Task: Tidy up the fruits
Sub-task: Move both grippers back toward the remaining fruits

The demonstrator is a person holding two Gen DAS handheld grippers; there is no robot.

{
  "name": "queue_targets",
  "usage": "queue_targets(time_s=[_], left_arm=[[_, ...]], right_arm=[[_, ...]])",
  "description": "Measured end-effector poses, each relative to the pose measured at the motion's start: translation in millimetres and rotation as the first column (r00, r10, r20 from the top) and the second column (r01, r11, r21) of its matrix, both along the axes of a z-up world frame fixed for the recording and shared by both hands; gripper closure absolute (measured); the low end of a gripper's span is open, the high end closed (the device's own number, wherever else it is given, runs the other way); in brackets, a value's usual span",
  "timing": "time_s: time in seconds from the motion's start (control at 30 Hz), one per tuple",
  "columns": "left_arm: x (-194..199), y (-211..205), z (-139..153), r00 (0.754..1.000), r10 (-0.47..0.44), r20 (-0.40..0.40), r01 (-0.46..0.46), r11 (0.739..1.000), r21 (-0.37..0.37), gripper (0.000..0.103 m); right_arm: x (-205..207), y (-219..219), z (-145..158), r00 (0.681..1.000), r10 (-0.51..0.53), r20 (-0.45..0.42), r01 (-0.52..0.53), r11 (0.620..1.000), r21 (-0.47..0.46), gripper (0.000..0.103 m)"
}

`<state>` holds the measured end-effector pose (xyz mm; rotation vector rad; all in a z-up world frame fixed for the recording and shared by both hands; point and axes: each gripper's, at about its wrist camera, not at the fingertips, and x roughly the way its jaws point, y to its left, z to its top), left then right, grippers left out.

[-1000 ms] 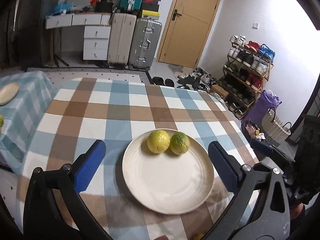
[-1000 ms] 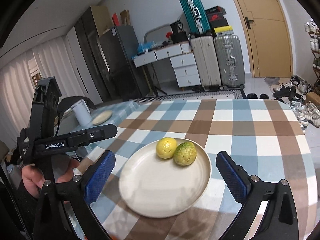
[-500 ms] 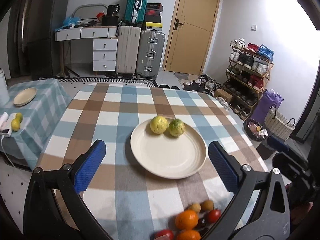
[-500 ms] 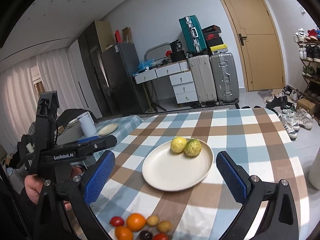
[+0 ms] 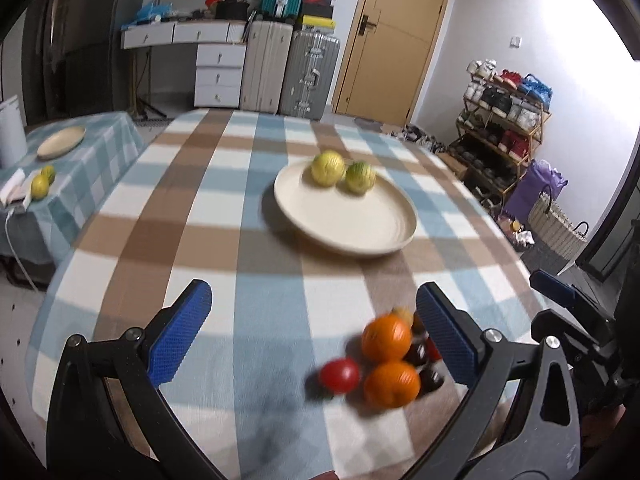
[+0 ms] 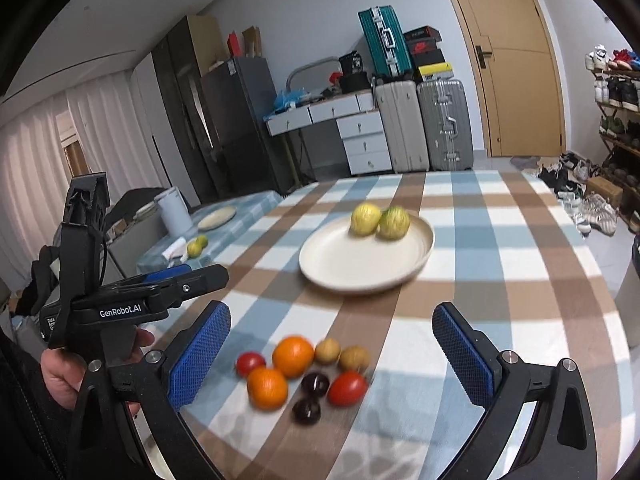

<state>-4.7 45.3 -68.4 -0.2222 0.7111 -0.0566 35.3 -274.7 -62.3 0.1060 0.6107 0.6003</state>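
Note:
A cream plate (image 5: 352, 220) (image 6: 360, 268) sits mid-table with a yellow fruit (image 5: 327, 168) (image 6: 365, 219) and a greenish fruit (image 5: 360, 177) (image 6: 394, 222) on its far side. Near the table's front edge lies a loose cluster: two oranges (image 5: 386, 338) (image 6: 293, 356), red tomatoes (image 5: 340, 375) (image 6: 347, 388), dark plums (image 6: 315, 384) and small brown fruits (image 6: 354, 357). My left gripper (image 5: 312, 332) is open and empty, with the cluster by its right finger. My right gripper (image 6: 330, 356) is open and empty, above the cluster. The left gripper also shows in the right wrist view (image 6: 120, 308).
The checked tablecloth (image 5: 240, 216) covers the table. A lower side table at left holds a small plate (image 5: 60, 142), two yellow fruits (image 5: 40, 185) and a white canister (image 6: 174, 216). Suitcases, drawers and a shoe rack (image 5: 500, 128) stand beyond.
Both grippers have pulled back and up from the plate toward the table's near edge. The fruit cluster has come fully into view. Both grippers stay open and empty.

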Motion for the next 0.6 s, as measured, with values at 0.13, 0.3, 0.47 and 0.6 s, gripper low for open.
queue_targets(time_s=[0.13,0.3,0.47,0.6], left_arm=[[-6.3,4.8,-16.7,1.0,-0.004,-0.028,0.004,1.0,-0.023,0.001],[-12.1,4.6,-28.9,0.999,-0.014,-0.037,0.013,1.0,-0.024,0.001],[-13.6,2.4,-37.4,0.998,-0.026,-0.053,0.024,0.999,-0.026,0.001],[-11.6,3.5,-40.9,0.998,-0.029,-0.055,0.027,0.999,-0.035,0.001]], right_arm=[[-10.1,5.0,-16.1,1.0,0.018,-0.023,-0.019,0.999,-0.035,0.0],[-10.7,5.4,-38.4,0.996,0.005,-0.093,-0.009,0.999,-0.044,0.0],[-4.6,2.3,-56.4,0.987,0.009,-0.159,-0.012,1.0,-0.014,0.0],[3.5,-1.8,-64.1,0.98,-0.007,-0.201,0.011,1.0,0.018,0.0]])
